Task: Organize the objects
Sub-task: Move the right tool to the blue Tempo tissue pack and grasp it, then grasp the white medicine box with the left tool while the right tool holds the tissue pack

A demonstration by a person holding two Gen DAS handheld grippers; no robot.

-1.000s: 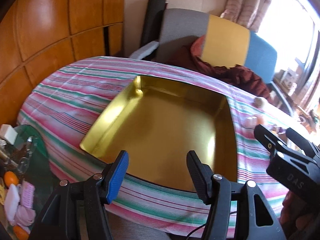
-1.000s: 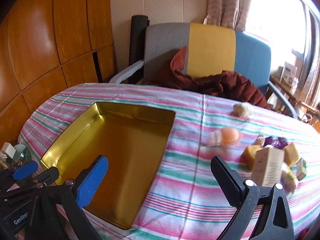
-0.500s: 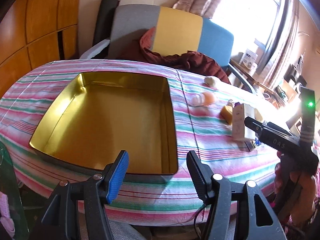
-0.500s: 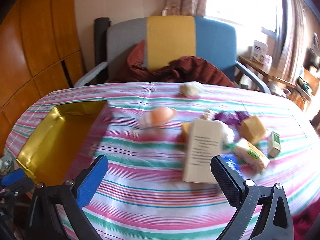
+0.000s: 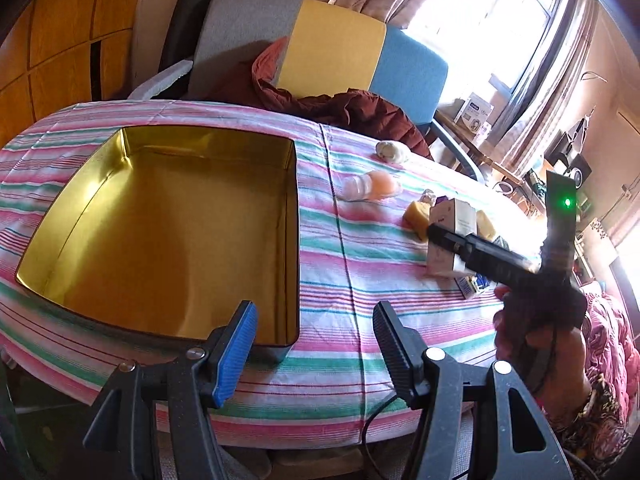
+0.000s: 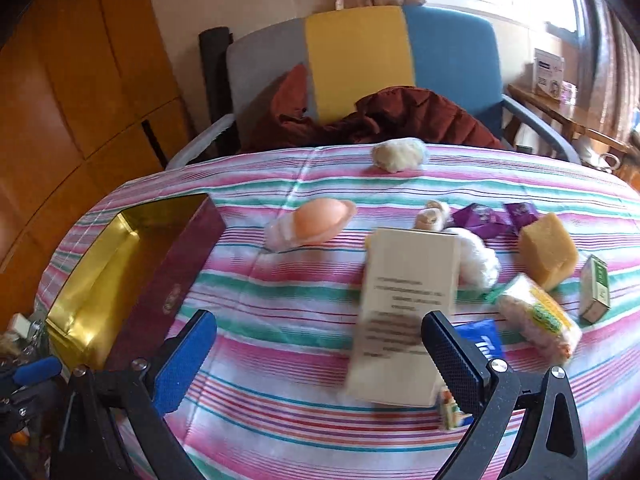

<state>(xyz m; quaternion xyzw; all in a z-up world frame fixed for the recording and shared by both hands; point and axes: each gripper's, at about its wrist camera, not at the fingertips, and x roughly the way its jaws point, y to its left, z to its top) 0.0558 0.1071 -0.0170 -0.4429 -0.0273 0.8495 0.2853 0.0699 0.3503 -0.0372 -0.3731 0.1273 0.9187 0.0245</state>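
Two tongs spread, nothing pinched.
Left tongs (image 5: 314,344) were held by the gold tin (image 5: 168,224), presumably ready to receive; right tongs (image 6: 320,356) were aimed at the beige carton (image 6: 404,320) on the counter (image 6: 280,412), right of the tin.

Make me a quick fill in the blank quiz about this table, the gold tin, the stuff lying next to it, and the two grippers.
1. The gold tin has ____ inside it.
2. Both the left gripper and the right gripper hold nothing, their jaws standing ____.
3. The tall beige box stands on a tablecloth patterned with ____.
4. The yellow sponge lies on the tablecloth, ____ the tin.

Missing words: nothing; open; stripes; outside
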